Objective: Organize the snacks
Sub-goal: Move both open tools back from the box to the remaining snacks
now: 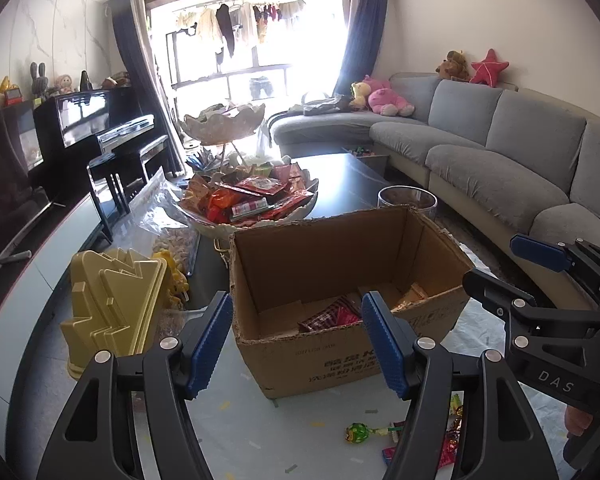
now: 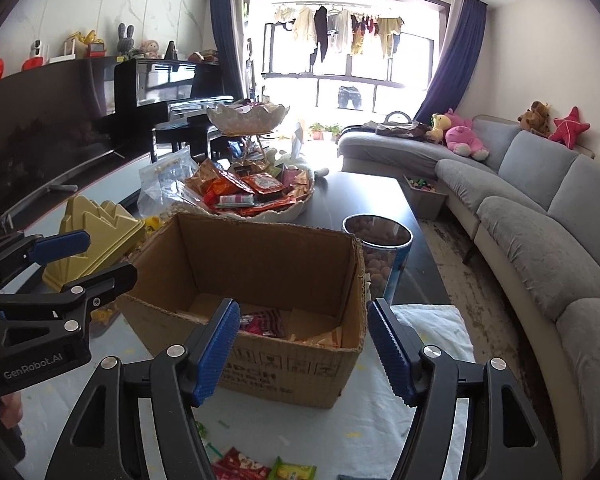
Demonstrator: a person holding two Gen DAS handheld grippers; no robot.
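An open cardboard box (image 1: 340,248) stands on the table in front of both grippers; it also shows in the right wrist view (image 2: 260,256). Inside lie a red snack packet (image 1: 332,316) (image 2: 262,322) and tan wrapped snacks (image 1: 412,296). My left gripper (image 1: 298,344) is open and empty, just short of the box's near wall. My right gripper (image 2: 304,348) is open and empty, also at the near wall; it shows at the right of the left wrist view (image 1: 512,264). Loose snacks lie on the table near me: a green lollipop (image 1: 358,432), red packets (image 2: 240,464).
A white two-tier dish (image 1: 252,200) piled with snack packets stands behind the box. A clear jar of nuts (image 2: 380,252) is at the box's right, a yellow plastic container (image 1: 112,304) at its left. A grey sofa (image 1: 520,152) runs along the right, a piano (image 1: 100,128) at left.
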